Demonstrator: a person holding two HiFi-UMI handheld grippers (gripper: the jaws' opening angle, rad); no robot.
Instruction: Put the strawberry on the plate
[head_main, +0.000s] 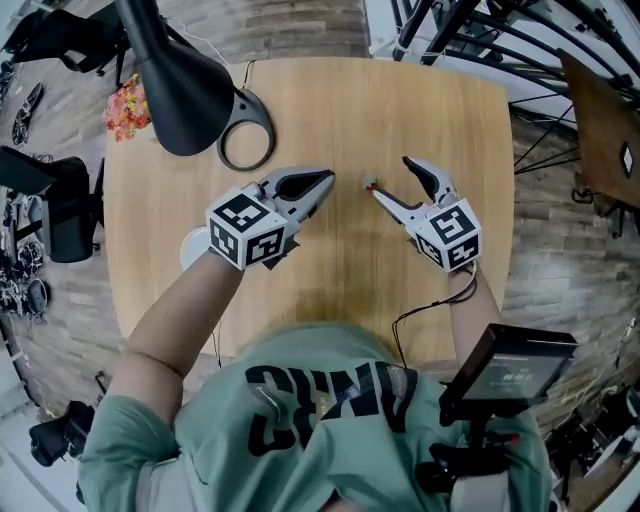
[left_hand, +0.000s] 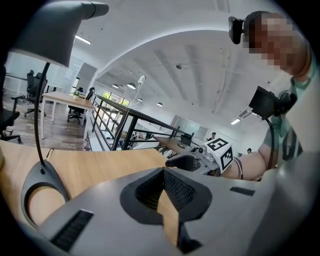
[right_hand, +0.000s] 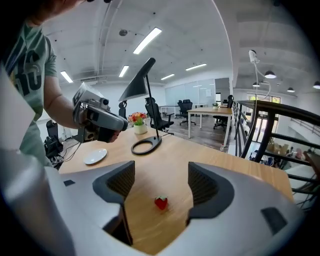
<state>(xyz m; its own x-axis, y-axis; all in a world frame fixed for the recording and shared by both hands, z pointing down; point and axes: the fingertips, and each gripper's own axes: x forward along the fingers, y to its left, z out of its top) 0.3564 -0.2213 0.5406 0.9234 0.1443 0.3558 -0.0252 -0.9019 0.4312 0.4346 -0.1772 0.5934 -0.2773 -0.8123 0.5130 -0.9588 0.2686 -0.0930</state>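
Right gripper (head_main: 390, 177) poised with jaws released, the strawberry (right_hand: 161, 202) just ahead of them.
The fruit lay untouched on the table (head_main: 400, 100); the left gripper (head_main: 322, 182), clenched on nothing, hung left of it, the plate (right_hand: 95, 156) farther left. An off-centre squeeze might have flicked or crushed it.

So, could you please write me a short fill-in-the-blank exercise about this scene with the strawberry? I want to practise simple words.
1. The strawberry lies on the ___, not on the plate.
2. The right gripper has its jaws ___, and the strawberry sits untouched just ahead of them.
3. The plate is ___ in colour.
4. The lamp base has the shape of a ___.

Missing words: table; open; white; ring.
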